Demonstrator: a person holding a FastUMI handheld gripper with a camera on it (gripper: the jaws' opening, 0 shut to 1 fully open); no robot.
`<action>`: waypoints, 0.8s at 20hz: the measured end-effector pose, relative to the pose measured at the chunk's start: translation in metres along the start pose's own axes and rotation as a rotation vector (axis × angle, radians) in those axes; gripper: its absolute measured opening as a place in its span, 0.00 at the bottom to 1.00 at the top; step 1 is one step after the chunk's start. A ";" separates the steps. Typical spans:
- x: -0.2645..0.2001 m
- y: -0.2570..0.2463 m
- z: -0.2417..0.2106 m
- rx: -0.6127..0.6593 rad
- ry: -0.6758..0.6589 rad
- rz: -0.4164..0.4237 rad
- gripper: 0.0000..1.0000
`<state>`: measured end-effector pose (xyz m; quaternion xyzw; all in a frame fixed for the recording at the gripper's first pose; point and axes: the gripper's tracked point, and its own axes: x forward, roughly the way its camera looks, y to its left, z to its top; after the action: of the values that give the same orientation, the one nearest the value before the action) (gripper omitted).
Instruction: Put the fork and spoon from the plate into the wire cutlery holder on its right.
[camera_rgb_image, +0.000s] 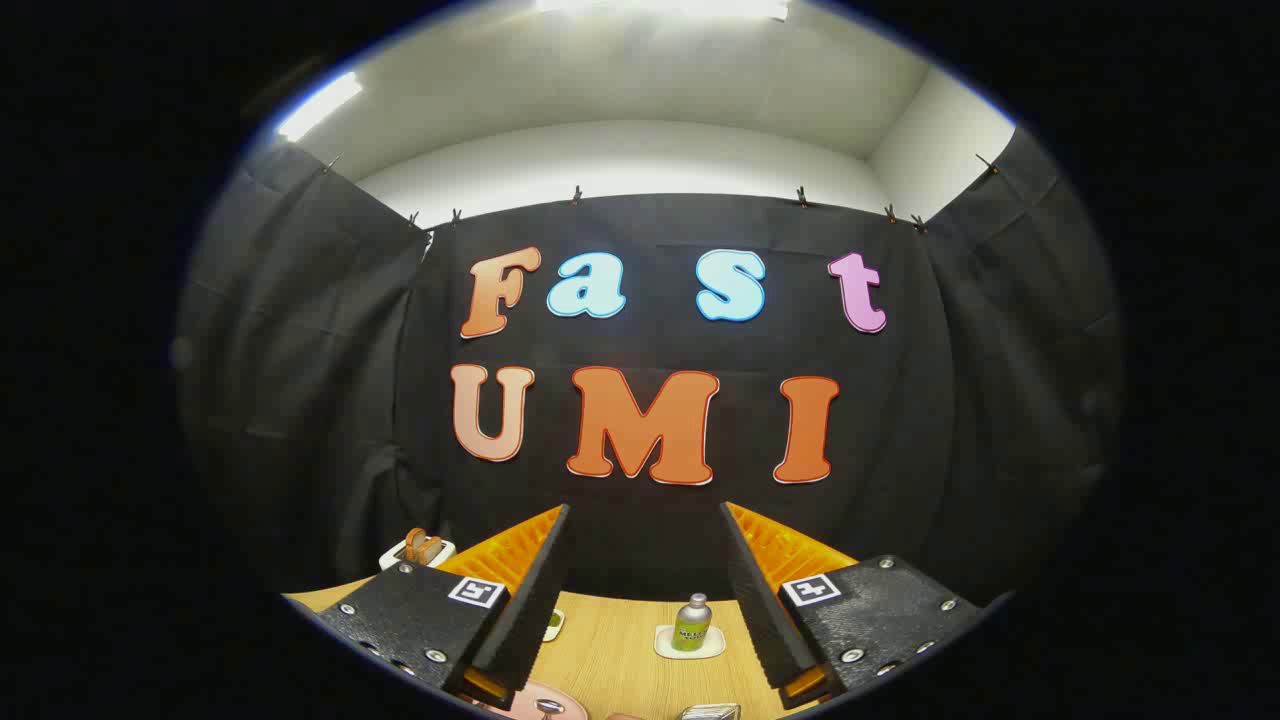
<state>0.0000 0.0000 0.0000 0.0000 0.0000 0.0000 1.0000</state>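
In the gripper view, your gripper is held up high, looking mostly at the dark wall, and its two fingers stand wide apart with nothing between them. Down low, just by the near finger on the left, you can see a bit of a pink plate with something small and shiny lying on it. That is probably part of the fork or the spoon, but so little of it shows that you cannot tell which one it is, or which way it points. A sliver of something wiry and shiny, maybe the cutlery holder, peeks up between the fingers, to the right of the plate. Farther off on the wooden table stands a little green bottle on a white coaster. A fork or spoon is likely light, hard and slippery, and it lies flat, so it may slide when you pinch it. Grab it across the thin handle, near the middle, so it does not tip. Tilt down first to see which way the long handle runs.
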 end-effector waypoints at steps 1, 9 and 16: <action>0.001 0.000 0.003 0.001 -0.012 -0.007 0.85; 0.012 0.007 0.005 -0.019 -0.035 -0.009 0.86; 0.020 0.007 -0.006 -0.025 -0.002 -0.023 0.86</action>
<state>0.0200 0.0069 -0.0060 -0.0125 -0.0009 -0.0117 0.9999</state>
